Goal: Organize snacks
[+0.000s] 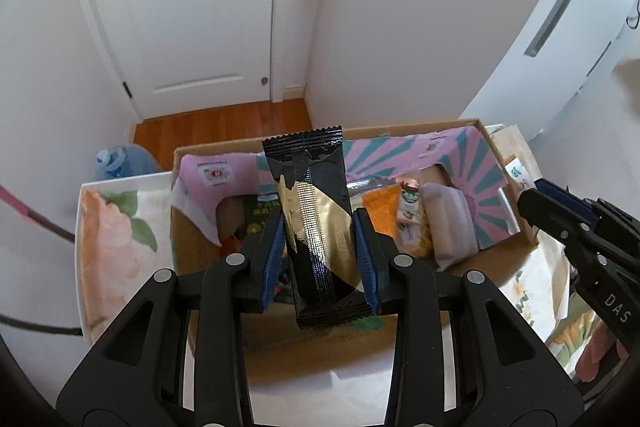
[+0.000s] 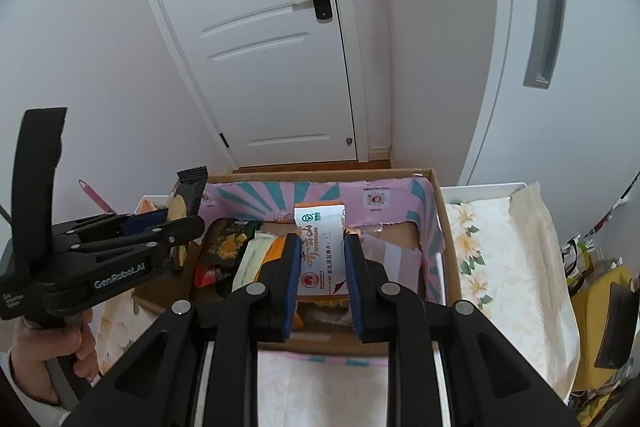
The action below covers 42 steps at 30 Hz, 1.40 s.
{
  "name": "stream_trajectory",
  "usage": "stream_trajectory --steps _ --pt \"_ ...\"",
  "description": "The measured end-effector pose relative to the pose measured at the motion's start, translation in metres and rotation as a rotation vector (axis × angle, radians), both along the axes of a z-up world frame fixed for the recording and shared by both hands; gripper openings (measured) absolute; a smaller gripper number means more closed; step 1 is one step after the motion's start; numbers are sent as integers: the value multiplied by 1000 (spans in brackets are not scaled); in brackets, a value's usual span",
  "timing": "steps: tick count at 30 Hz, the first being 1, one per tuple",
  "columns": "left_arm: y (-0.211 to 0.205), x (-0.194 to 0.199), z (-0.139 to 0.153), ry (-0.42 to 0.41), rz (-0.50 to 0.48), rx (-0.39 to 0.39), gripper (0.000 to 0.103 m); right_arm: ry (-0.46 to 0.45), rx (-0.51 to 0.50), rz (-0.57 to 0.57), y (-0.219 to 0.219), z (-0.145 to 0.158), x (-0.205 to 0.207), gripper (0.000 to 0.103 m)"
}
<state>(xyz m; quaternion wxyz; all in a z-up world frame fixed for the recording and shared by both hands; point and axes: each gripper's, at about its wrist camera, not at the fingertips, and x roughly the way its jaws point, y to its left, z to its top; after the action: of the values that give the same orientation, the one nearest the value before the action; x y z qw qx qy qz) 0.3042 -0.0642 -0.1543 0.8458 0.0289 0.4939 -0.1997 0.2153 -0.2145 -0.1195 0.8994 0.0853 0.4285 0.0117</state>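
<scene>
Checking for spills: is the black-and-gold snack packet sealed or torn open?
Sealed, it seems: the black-and-gold foil snack packet, held in the left tongs, shows crimped ends intact at top and bottom.

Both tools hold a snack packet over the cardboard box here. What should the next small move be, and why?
Probably carry both packets clear of the cardboard box and set them down. The left tool grips a black and gold packet, the right tool a white and orange packet, both lifted above the snacks left inside.
</scene>
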Motion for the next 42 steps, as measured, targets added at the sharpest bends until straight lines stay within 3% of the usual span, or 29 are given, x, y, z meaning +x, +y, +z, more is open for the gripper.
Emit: stream_trajectory --steps 1,2,3,18,26,27,29,30,31,33,42 --pt "-1 3 -2 1 -6 8 46 1 -1 -3 1 -1 3 20" --pt "-1 5 -3 -9 -3 27 81 4 1 -7 1 -2 6 20" --pt "0 5 -3 -25 3 44 102 7 2 -11 2 -3 9 20" --pt "17 -6 2 -48 -12 31 103 61 19 -19 2 -17 25 20" --pt "20 -18 16 -74 10 45 103 176 82 9 1 -43 50 20" --pt "21 -20 18 -79 19 45 103 203 79 14 1 -49 53 23" --pt "22 -22 20 -82 30 46 102 237 61 10 -1 -58 57 51" --pt "23 -23 22 -82 35 43 102 232 69 4 -4 -60 55 74" --pt "24 -25 24 -86 44 41 102 225 83 0 -6 -60 54 81" --pt "24 -29 27 -95 53 42 102 211 130 -6 -11 -59 49 81" --pt "24 -62 44 -124 104 34 102 149 134 45 -7 -26 27 81"
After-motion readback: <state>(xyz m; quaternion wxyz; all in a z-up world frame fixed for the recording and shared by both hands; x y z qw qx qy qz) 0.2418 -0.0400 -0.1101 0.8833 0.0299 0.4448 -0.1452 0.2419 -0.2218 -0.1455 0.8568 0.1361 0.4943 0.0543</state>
